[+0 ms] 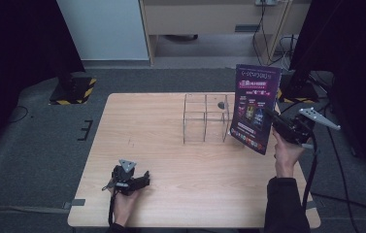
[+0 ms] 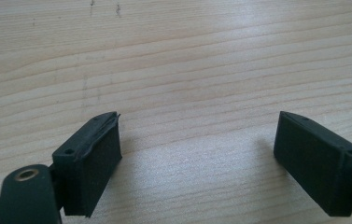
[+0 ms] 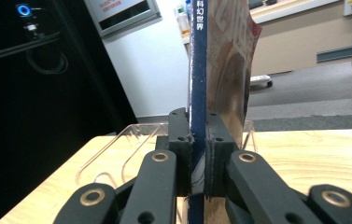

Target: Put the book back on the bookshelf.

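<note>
Your right gripper (image 1: 274, 118) is clamped on the magazine (image 1: 254, 108), jaws pressed flat on both faces right at the spine; in the right gripper view the spine (image 3: 197, 93) runs straight up between the pads (image 3: 179, 140), pages fanning off to the right. The magazine stands upright, held above the table's (image 1: 171, 160) far right part, its lower corner down near the right edge. It sits just right of the clear acrylic rack (image 1: 206, 118), touching or nearly so at the rack's right wall; can't tell which from the high view. The rack's compartments hold nothing and its tops are open. The right gripper view shows the rack's clear dividers (image 3: 131, 149) directly beyond your jaws. Your left gripper (image 1: 144, 178) lies low at the near left of the table, well apart from rack and magazine, jaws spread wide, nothing between them, bare wood below. Open tabletop spans everything between the two grippers and left of the rack.
</note>
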